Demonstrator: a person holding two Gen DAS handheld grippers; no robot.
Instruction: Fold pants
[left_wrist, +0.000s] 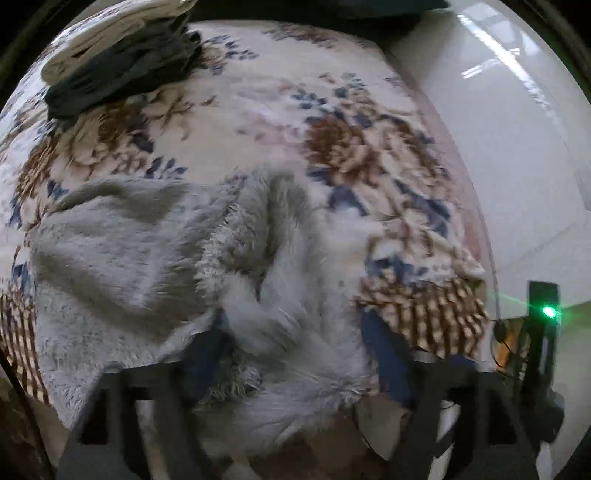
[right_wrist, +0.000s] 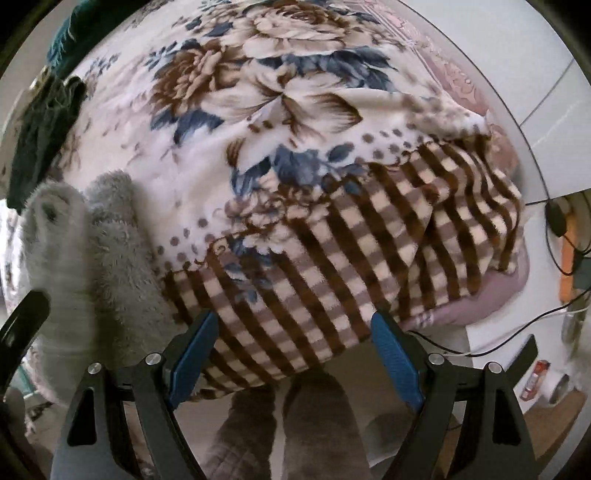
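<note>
Floral blanket (left_wrist: 258, 122) covers the bed; grey fleece pants (left_wrist: 177, 258) lie bunched lower centre in the left wrist view, far left in the right wrist view. Left hand-held gripper (left_wrist: 295, 354) is over the crumpled fabric, jaws wide, nothing clamped. Right hand-held gripper (right_wrist: 293, 354) hangs over the checked blanket edge (right_wrist: 332, 266), also wide open and empty, clear of the pants. Dark clothes pile (left_wrist: 122, 70) sits upper left. My read: still untidy, so pinch the waistband corners and spread flat before folding, avoiding the blanket pile.
</note>
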